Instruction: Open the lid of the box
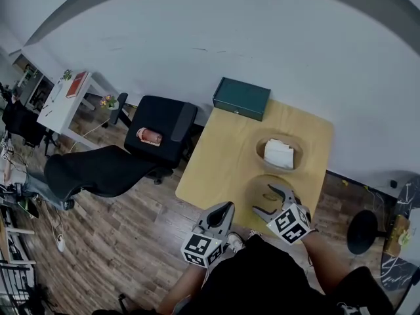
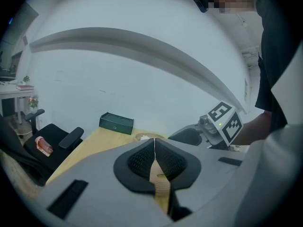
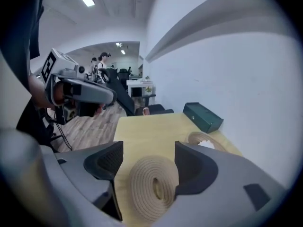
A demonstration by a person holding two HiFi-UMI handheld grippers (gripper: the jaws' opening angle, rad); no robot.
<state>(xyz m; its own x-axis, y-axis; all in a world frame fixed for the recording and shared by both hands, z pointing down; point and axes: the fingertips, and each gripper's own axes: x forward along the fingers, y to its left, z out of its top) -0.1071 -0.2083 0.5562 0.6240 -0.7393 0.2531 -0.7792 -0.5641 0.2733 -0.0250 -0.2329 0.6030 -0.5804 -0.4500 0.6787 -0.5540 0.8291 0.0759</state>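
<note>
A round woven lid point(image 1: 266, 188) lies near the front edge of the wooden table point(image 1: 216, 156), apart from the open woven box point(image 1: 259, 151) that holds a white wad point(image 1: 279, 153). My right gripper point(image 1: 262, 199) is open and straddles the lid. In the right gripper view the lid point(image 3: 154, 183) sits tilted between the jaws of that gripper point(image 3: 144, 157), with a gap at the left pad. My left gripper point(image 1: 226, 209) hangs shut and empty off the table's front edge, and its pads point(image 2: 154, 143) meet.
A dark green case point(image 1: 241, 98) stands at the table's far edge against the wall. A black office chair point(image 1: 161, 130) with a pink bottle point(image 1: 149, 136) on it is left of the table. A white desk point(image 1: 65, 97) is farther left and a black stool point(image 1: 364, 231) at the right.
</note>
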